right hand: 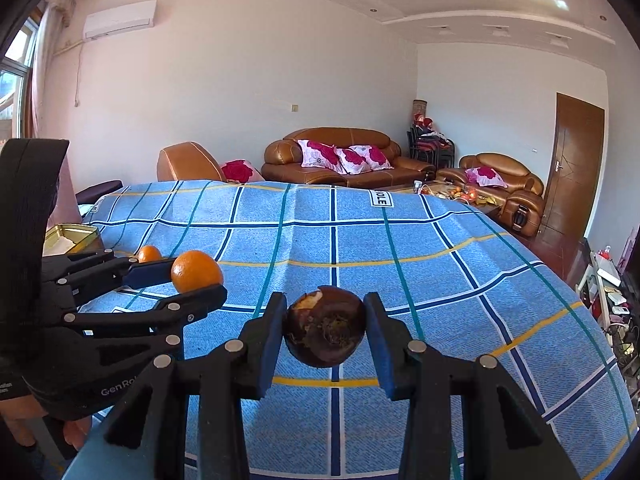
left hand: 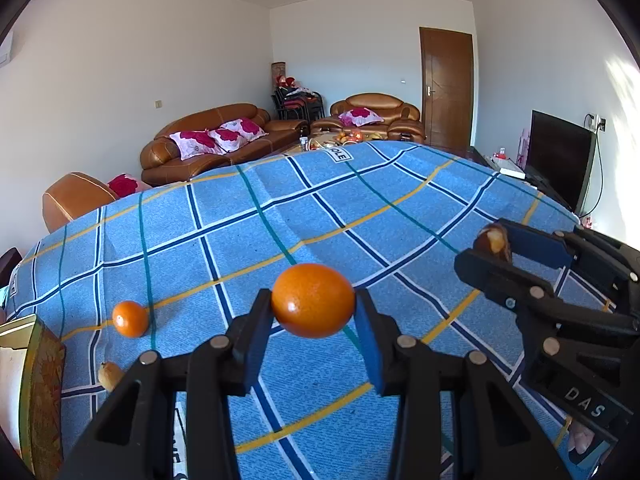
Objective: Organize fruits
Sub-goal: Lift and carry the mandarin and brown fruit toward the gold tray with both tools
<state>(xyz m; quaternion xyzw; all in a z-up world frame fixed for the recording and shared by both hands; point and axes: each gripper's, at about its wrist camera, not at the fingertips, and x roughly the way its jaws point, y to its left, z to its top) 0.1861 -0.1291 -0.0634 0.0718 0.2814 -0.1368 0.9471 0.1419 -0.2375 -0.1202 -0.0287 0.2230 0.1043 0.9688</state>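
My left gripper [left hand: 314, 312] is shut on an orange [left hand: 313, 300], held above the blue checked tablecloth [left hand: 360, 200]. In the right wrist view that same left gripper [right hand: 196, 280] comes in from the left with the orange [right hand: 197, 271] between its pads. My right gripper [right hand: 325, 332] is shut on a dark brown fruit [right hand: 325, 326] with a pale broken patch on top. From the left wrist view the right gripper [left hand: 494, 246] shows at the right with the brown fruit [left hand: 493, 240]. A second orange [left hand: 130, 319] lies on the cloth at the left, and a small pale fruit [left hand: 110, 375] lies below it.
A gold-rimmed tin box [right hand: 74, 236] stands at the table's left edge, its side [left hand: 42, 392] close to my left gripper. Brown leather sofas [right hand: 348, 156] with pink cushions stand beyond the table. A TV [left hand: 560, 160] and a wooden door [left hand: 446, 84] are on the right.
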